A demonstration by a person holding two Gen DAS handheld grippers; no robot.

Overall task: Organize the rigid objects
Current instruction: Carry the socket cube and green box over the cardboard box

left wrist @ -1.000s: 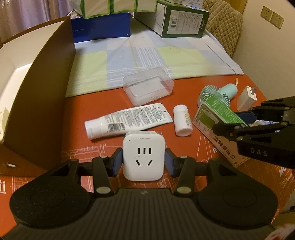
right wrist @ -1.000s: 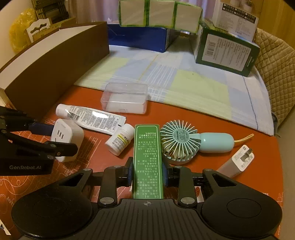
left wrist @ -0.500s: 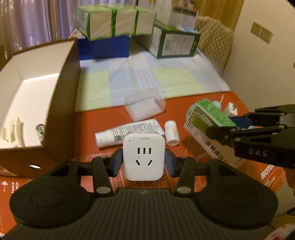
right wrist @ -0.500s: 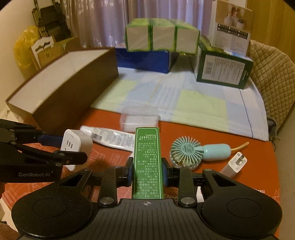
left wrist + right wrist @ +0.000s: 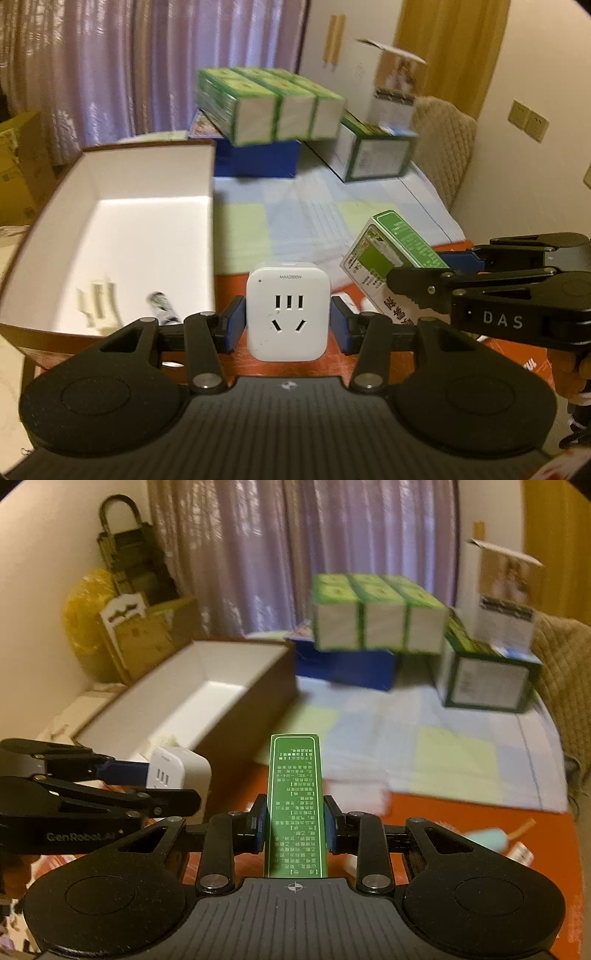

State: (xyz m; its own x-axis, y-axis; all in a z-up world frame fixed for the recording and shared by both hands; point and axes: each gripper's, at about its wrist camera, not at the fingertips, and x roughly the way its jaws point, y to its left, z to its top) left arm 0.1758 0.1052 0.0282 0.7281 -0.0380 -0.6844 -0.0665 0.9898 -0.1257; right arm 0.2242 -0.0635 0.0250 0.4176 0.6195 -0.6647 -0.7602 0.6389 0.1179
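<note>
Two stiff, light things ride clamped beside the open box [image 5: 122,236]: we pinch the smooth socket cube [image 5: 288,314] by its flat sides in the left gripper [image 5: 288,326] and the crushable green carton [image 5: 295,805] by its narrow edges in the right gripper [image 5: 295,827].

Purple curtains [image 5: 147,62] hang behind the table; a quilted chair [image 5: 443,147] stands against the cream wall [image 5: 535,177].

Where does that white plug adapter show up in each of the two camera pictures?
Left wrist view: the white plug adapter sits bottom centre, socket face toward the camera, between the blue pads of the left tool.
Right wrist view: the adapter is at the left edge, seen side-on, held in that same tool.
Shared landmark: the open brown box with the white inside.
</note>
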